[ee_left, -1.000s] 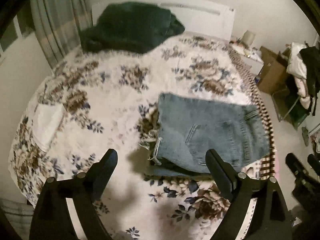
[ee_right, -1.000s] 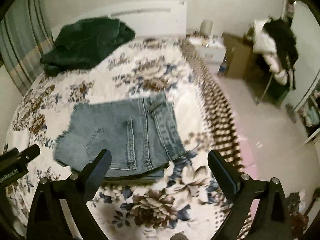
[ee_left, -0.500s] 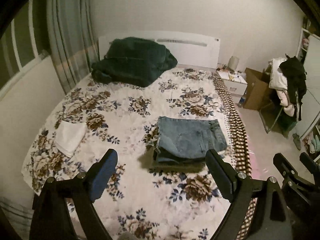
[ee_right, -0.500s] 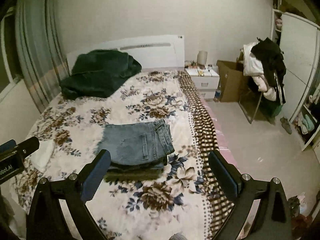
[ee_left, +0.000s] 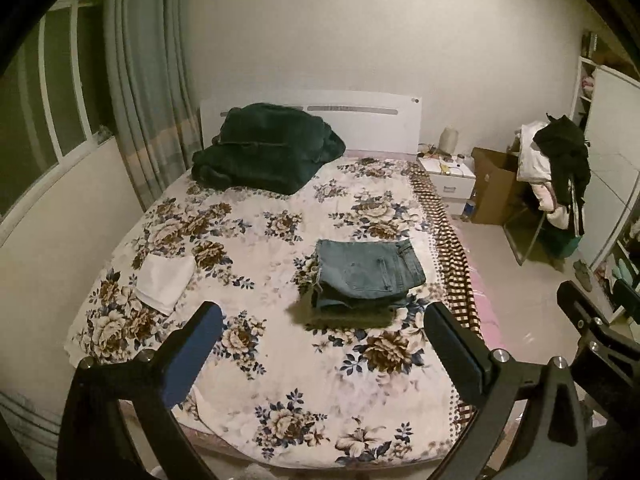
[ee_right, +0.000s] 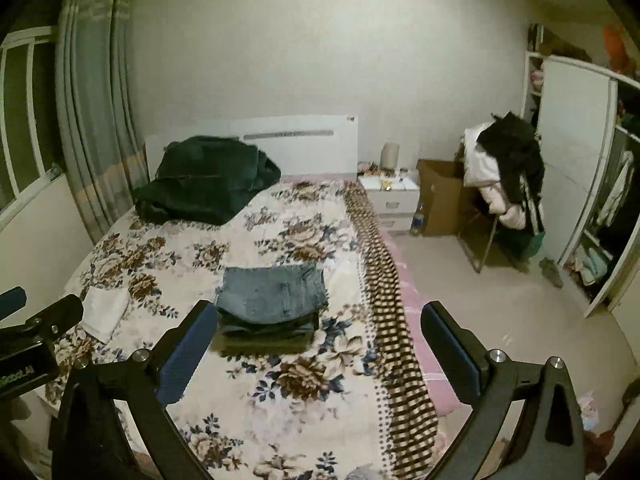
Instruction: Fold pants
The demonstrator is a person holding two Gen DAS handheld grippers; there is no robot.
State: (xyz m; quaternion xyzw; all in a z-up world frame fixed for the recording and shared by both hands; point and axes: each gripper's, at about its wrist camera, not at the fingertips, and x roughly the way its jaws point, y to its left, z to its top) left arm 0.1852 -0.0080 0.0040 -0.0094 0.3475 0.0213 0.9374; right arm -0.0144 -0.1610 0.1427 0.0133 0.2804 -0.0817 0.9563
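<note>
Folded blue jeans lie on top of a small stack of folded dark pants on the floral bedspread, right of the bed's middle. The stack also shows in the right wrist view. My left gripper is open and empty, held well back from the bed's foot. My right gripper is open and empty too, also far back from the stack. The right gripper's body shows at the right edge of the left wrist view.
A folded white cloth lies at the bed's left side. A dark green blanket is heaped by the headboard. A nightstand, a cardboard box, a chair piled with clothes and a wardrobe stand to the right.
Both grippers have pulled far back and up from the jeans stack; the whole bed and room now show. The stack has not moved. Both stay open.
</note>
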